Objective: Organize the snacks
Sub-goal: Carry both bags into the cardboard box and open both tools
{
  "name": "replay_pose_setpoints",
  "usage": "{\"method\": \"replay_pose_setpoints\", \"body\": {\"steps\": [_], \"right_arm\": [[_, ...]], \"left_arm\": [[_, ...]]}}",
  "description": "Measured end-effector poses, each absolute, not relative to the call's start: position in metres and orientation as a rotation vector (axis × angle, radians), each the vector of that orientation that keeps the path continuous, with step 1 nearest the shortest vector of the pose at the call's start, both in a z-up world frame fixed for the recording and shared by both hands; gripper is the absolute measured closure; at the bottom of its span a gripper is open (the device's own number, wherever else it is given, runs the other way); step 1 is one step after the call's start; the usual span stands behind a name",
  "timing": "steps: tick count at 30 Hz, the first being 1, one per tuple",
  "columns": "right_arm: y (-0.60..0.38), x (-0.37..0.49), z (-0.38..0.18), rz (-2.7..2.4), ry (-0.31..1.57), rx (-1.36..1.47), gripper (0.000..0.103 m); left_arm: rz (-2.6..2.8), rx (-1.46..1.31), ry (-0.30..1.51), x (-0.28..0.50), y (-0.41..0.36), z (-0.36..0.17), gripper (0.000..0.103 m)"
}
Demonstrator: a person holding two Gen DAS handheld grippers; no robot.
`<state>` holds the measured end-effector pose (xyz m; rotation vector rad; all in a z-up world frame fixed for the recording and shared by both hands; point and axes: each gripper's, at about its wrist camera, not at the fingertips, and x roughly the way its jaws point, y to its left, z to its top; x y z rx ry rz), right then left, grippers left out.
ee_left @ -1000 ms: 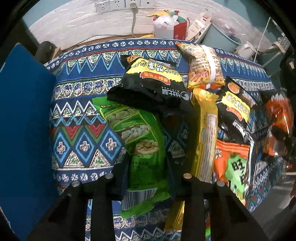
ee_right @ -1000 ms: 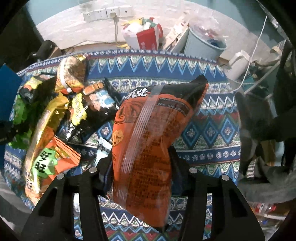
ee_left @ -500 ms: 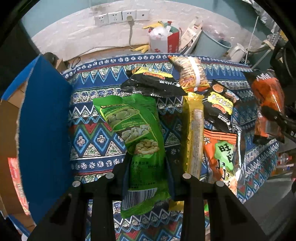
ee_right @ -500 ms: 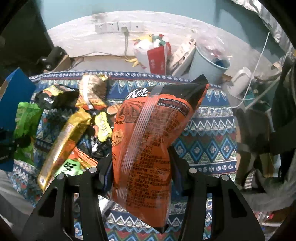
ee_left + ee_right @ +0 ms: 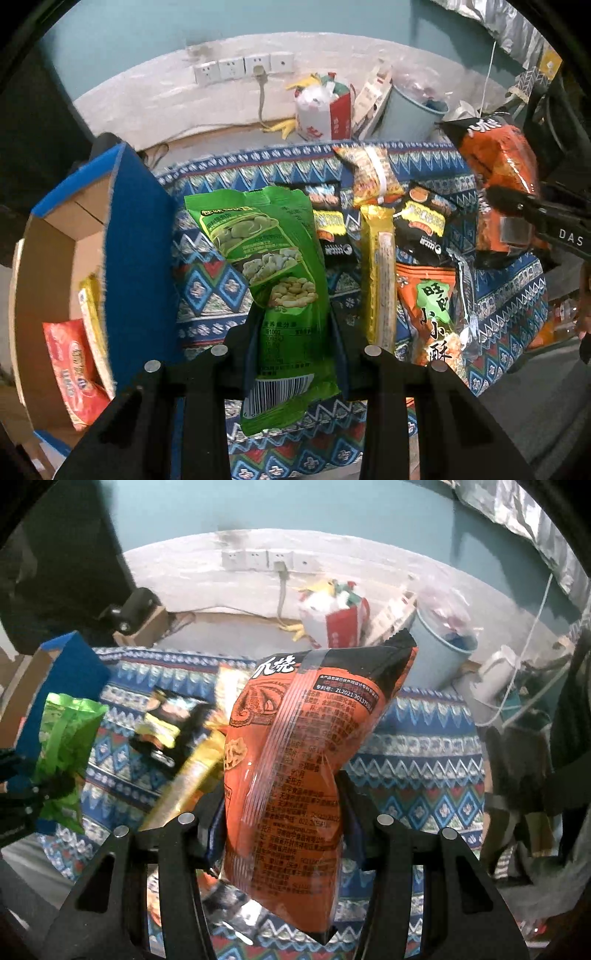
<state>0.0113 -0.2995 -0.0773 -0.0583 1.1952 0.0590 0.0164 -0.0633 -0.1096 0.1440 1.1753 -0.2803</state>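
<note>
The left gripper (image 5: pixel 293 334) has its fingers (image 5: pixel 255 332) squeezed tight on the bottom part of a green bag of beans (image 5: pixel 269 266); the bag is flat and thin, so the fingers sit very near each other; they grab it low, near the barcode, so the top of the bag sticks up and away and can go into something first; the bag is up in the air, over the striped cloth (image 5: pixel 207 280) on the counter, not lying on it.

The right gripper (image 5: pixel 282 812) has its fingers (image 5: pixel 349 805) clamped on an orange snack bag (image 5: pixel 291 760); this bag is puffy with air, so the fingers sit wider apart; they hold it around the middle so it does not slip; it is up in the air too, above the right side of the cloth.

Just to the left of the green bag stands a cardboard box with blue sides (image 5: pixel 136 240); it is open, and a red packet (image 5: pixel 74 365) and a yellow packet (image 5: pixel 90 317) are already inside; I think the snacks are meant to go in there, and the green bag is nearest, so it probably goes in first.

More snacks wait on the cloth: a long gold packet (image 5: pixel 380 277), a black and yellow bag (image 5: pixel 424 225), an orange and green bag (image 5: pixel 432 306) and a striped bag (image 5: pixel 373 177) at the back; they lie partly on top of each other, so lots of tidying is left; the left hand must keep the bag clear of the box wall.
</note>
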Motion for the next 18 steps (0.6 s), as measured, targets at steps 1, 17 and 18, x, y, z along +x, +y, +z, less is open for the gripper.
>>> {"method": "replay_pose_setpoints", "body": {"steps": [1, 17, 18], "right_arm": [[-0.295, 0.013, -0.075, 0.067, 1.190, -0.059, 0.052], [-0.206, 0.039, -0.040, 0.238, 1.113, -0.068, 0.052], [-0.200, 0.040, -0.039, 0.251, 1.111, -0.069, 0.052]], "left_arm": [[-0.276, 0.146, 1.167, 0.016, -0.062, -0.107, 0.069], [-0.189, 0.106, 1.049, 0.015, -0.010, -0.070, 0.069], [-0.184, 0.097, 1.045, 0.015, -0.005, -0.068, 0.069]]}}
